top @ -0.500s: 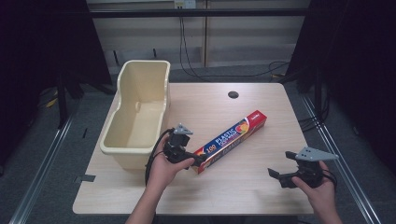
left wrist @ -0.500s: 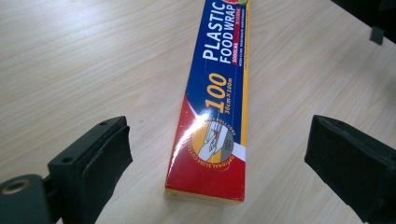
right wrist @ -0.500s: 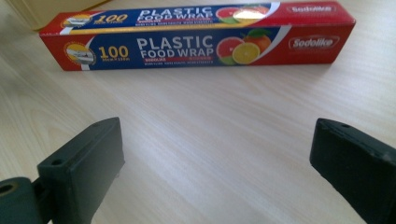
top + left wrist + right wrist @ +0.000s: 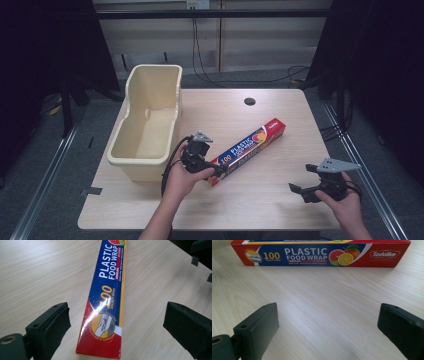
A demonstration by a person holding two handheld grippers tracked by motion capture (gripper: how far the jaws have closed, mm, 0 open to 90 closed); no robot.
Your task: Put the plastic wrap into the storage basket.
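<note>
Red-and-blue, the long cardboard box of plastic food wrap [image 4: 248, 149] lies flat on the pale wooden desk [image 4: 270, 200] beside the cream plastic tub [image 4: 148, 120], its near end between the left tool's [image 4: 212, 172] wide-open, empty jaws, so closing on it seems next, while the right tool [image 4: 300, 191] waits open and empty.

On the table [image 4: 280, 200] a food wrap box [image 4: 248, 149] lies diagonally, right of the tub [image 4: 145, 125] at the left edge; a hole [image 4: 249, 101] sits behind.
</note>
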